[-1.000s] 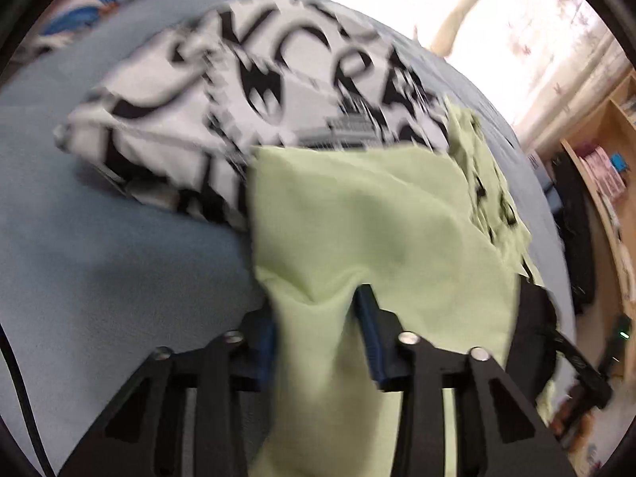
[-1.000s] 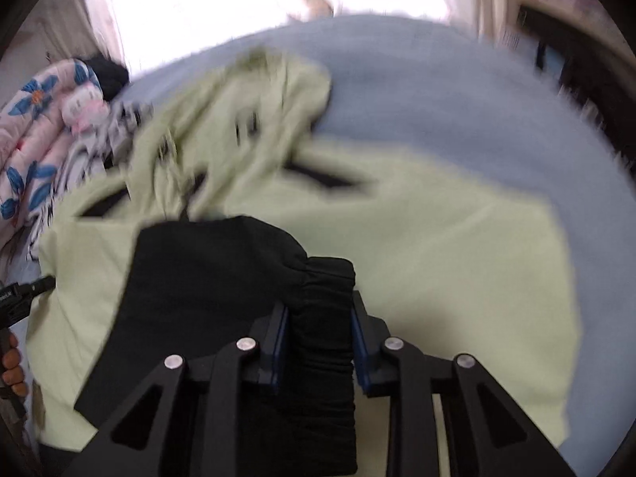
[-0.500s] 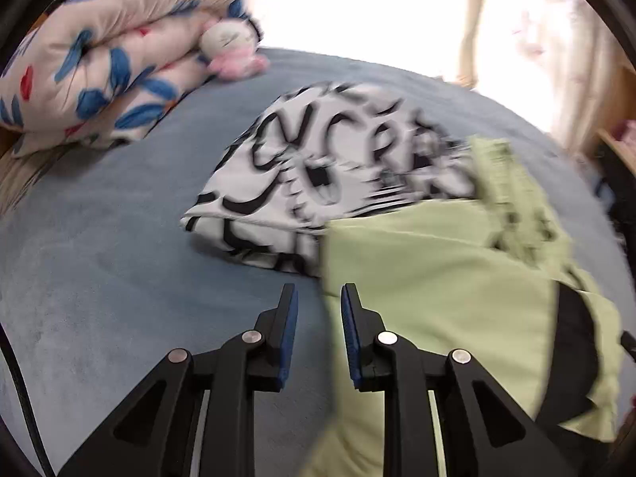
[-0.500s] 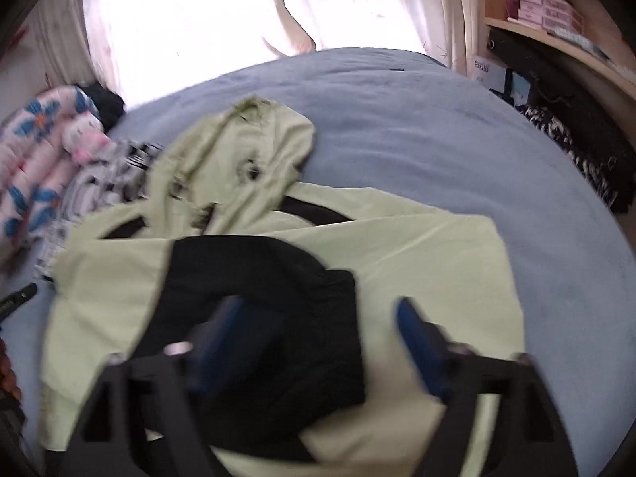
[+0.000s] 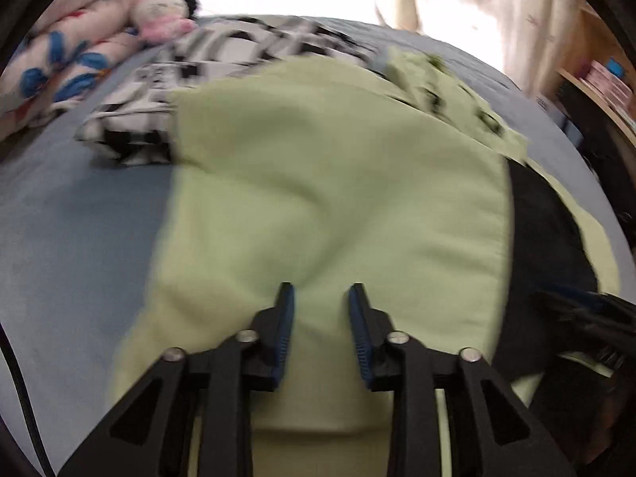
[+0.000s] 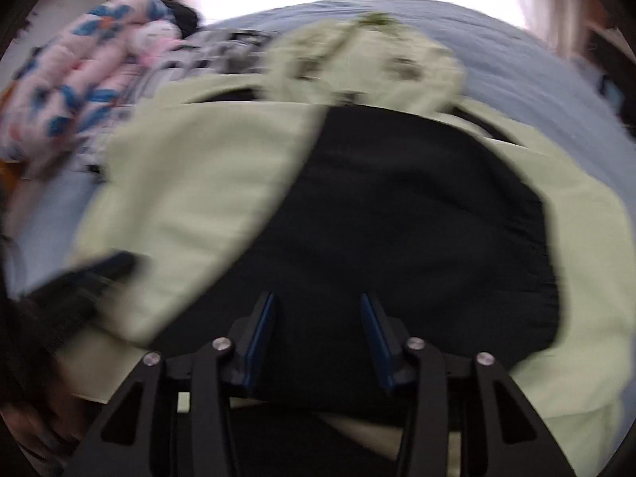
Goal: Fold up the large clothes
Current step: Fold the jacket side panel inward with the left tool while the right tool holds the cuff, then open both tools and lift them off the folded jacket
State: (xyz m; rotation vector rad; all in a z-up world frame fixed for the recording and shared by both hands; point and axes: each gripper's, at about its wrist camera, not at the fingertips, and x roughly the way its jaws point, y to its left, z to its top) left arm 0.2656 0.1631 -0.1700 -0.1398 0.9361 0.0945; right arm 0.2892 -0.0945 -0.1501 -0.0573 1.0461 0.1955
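So the light green hoodie (image 5: 318,183) is lying spread across the blue bed (image 5: 71,238), hood end pointing away toward the window, and its black sleeve (image 6: 397,206) is sitting folded in over the body. That looks like the point of the layout: sleeves tucked in first so the body can get doubled over after. The hoodie's far edge is overlapping a black-and-white printed garment (image 5: 167,79), with a floral quilt (image 5: 59,51) and a small plush toy (image 5: 161,10) bunched up beyond that.

The left tool (image 5: 321,318) is closing down on a raised pucker of green fabric; cloth is clearly sitting between the blue pads and wrinkling toward them, so I'm reading it as pinching the hoodie, though motion blur is making the contact a bit fuzzy.

The right tool (image 6: 318,326) is closing too, poised over the black sleeve with a clear gap between its pads. Whether it's actually gripping the cloth, I can't tell.
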